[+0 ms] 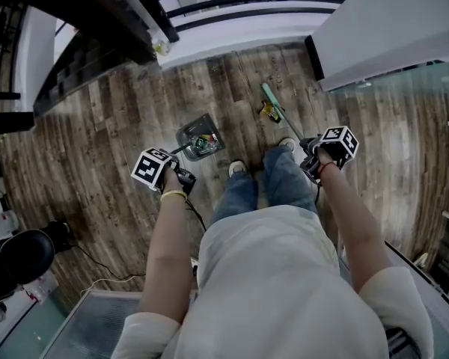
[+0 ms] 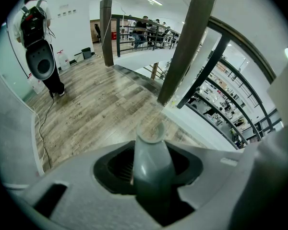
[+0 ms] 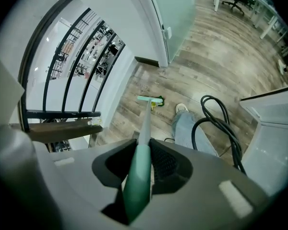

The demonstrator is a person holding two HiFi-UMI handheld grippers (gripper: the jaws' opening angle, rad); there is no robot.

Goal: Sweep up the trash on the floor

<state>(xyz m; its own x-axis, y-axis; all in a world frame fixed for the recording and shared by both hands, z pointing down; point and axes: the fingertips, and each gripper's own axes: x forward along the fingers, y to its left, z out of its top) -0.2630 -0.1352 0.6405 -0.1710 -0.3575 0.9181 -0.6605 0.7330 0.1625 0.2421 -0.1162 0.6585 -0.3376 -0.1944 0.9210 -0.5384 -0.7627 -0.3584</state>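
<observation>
In the head view my left gripper point(image 1: 181, 176) is shut on the grey handle of a dustpan point(image 1: 200, 139) that rests on the wood floor with coloured trash inside. The left gripper view shows that handle point(image 2: 151, 157) clamped between the jaws of the left gripper point(image 2: 151, 171); the pan is hidden there. My right gripper point(image 1: 310, 163) is shut on the green broom handle point(image 3: 143, 128), which runs down to the broom head point(image 1: 269, 94). A yellow-green scrap of trash point(image 1: 269, 112) lies against the head point(image 3: 149, 99), in front of the person's shoes.
A black railing point(image 1: 209, 6) and a drop edge run along the far side. At right stands a white wall with a glass partition point(image 1: 389, 28). A black chair point(image 1: 15, 260) and a floor cable point(image 1: 97, 264) sit at the left. The person's shoe point(image 3: 181, 108) is near the broom.
</observation>
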